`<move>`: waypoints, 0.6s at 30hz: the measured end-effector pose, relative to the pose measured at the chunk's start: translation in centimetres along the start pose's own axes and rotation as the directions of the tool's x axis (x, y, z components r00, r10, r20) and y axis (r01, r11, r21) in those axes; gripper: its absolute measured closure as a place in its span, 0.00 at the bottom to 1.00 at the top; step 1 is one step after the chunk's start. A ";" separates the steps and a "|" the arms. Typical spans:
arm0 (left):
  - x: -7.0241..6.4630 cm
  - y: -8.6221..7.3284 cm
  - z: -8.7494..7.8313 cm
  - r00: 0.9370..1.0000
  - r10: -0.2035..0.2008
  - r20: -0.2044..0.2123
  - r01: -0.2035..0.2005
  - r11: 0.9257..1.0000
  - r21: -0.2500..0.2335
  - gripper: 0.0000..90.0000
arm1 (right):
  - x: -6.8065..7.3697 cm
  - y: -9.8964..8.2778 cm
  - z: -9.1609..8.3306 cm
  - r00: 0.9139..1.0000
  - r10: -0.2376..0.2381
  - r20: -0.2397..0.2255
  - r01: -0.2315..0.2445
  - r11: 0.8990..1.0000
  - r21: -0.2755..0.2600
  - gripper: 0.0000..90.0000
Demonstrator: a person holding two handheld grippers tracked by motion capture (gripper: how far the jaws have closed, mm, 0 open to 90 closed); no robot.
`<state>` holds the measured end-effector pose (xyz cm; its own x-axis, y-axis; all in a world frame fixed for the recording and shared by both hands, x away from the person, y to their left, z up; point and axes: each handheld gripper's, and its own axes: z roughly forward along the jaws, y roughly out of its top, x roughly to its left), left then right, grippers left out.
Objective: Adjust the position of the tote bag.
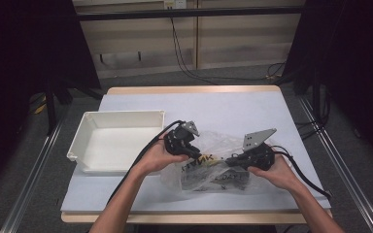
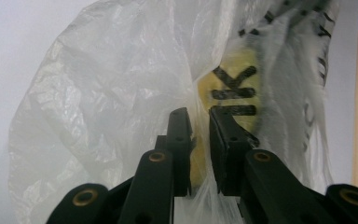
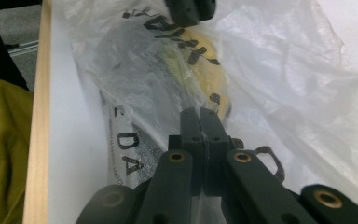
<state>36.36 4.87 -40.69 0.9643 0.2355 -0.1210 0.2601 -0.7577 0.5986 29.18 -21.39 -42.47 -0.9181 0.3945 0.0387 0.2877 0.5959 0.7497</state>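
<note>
- High view, taking the plastic bag [image 1: 213, 165] as the landmark: the white tray [image 1: 111, 141] sits well to its left on the table [image 1: 233, 104], apart from it; a careless swing of the film toward it could knock the tray
- Left gripper [image 1: 190, 151] bites the bag's left edge; in the left gripper view its fingers [image 2: 179, 140] stand nearly closed with a thin fold of film pinched between them. So little is caught that a pull could let it slip free
- Inside the bag lies a yellow thing [image 2: 235, 84], its shape hard to tell; lifting unevenly could tip it out of the mouth
- Right gripper [image 1: 234, 161] holds the bag's right side, fingers [image 3: 191, 126] pressed fully together on the film. Pulling both hands apart too hard could tear the thin plastic
</note>
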 end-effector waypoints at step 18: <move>2.0 0.5 2.3 0.998 -0.059 -0.038 0.063 0.992 0.111 0.98 | 5.3 -3.0 0.1 0.992 0.002 -0.128 0.001 1.000 0.030 1.00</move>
<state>38.54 3.56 -42.41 0.9447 0.3026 -0.1262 0.3241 -0.8044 0.4979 23.45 -20.97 -44.59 -0.9448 0.3028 0.1250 0.2943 0.6169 0.7299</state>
